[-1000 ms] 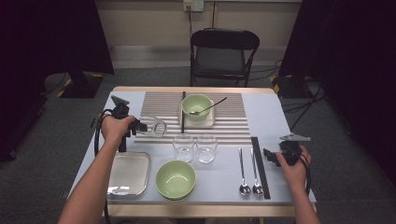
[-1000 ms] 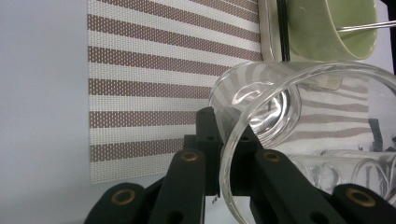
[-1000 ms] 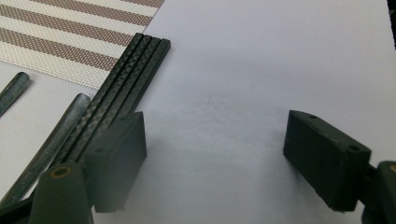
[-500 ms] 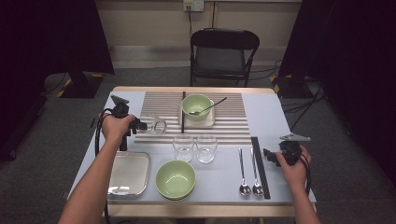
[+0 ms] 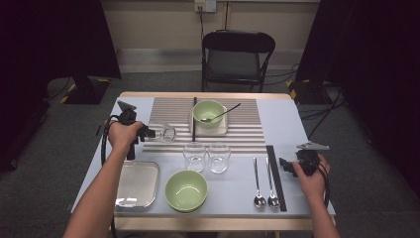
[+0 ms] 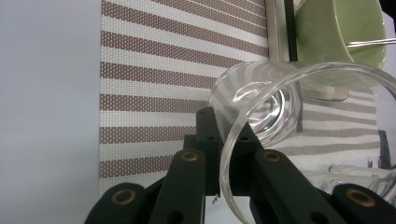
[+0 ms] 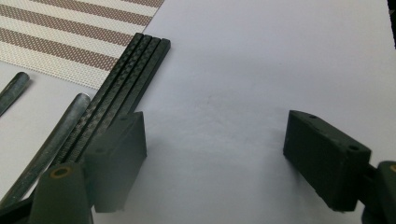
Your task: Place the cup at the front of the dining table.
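Pinching the rim of a glass tumbler, the left gripper is holding it tipped on its side over the striped placemat, green bowl just beyond; next likely calling for righting and setting down, while the right gripper is idling wide open beside the chopsticks.

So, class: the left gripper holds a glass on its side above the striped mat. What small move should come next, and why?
Probably turn the wrist to bring the glass upright. The left gripper is shut on its rim, holding it tipped sideways over the striped mat, while two other glasses already stand upright nearby. The right gripper rests open.
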Demonstrator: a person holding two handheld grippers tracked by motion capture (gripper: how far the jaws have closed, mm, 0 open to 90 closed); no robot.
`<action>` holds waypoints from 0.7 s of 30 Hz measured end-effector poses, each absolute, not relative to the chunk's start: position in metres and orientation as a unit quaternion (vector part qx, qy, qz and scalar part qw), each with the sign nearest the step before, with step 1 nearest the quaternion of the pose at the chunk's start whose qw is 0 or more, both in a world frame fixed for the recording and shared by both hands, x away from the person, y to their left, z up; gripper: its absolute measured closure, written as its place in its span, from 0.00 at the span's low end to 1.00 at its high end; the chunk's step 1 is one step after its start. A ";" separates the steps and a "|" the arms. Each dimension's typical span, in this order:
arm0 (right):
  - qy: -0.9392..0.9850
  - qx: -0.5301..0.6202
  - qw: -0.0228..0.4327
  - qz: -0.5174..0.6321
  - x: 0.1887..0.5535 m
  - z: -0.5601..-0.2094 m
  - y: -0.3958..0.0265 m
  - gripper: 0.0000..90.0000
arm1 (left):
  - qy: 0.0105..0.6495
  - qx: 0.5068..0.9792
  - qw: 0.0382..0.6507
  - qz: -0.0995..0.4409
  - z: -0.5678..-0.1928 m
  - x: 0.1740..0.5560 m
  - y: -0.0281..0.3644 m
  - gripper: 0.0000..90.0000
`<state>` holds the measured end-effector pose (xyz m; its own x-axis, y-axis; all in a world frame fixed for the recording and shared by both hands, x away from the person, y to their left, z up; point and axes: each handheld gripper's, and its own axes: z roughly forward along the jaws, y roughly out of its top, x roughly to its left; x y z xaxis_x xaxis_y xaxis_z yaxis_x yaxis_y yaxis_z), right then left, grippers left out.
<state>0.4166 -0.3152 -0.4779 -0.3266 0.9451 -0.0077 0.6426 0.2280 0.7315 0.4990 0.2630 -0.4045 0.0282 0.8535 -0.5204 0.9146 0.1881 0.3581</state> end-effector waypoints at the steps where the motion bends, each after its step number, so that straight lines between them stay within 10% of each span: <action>1: 0.748 0.531 0.234 0.323 0.417 -0.478 -0.315 0.22 | 0.696 0.634 0.333 -0.045 -0.405 0.499 0.263 0.96; 21: 0.748 0.531 0.234 0.323 0.417 -0.478 -0.315 0.22 | 0.694 0.641 0.326 -0.047 -0.408 0.503 0.263 0.96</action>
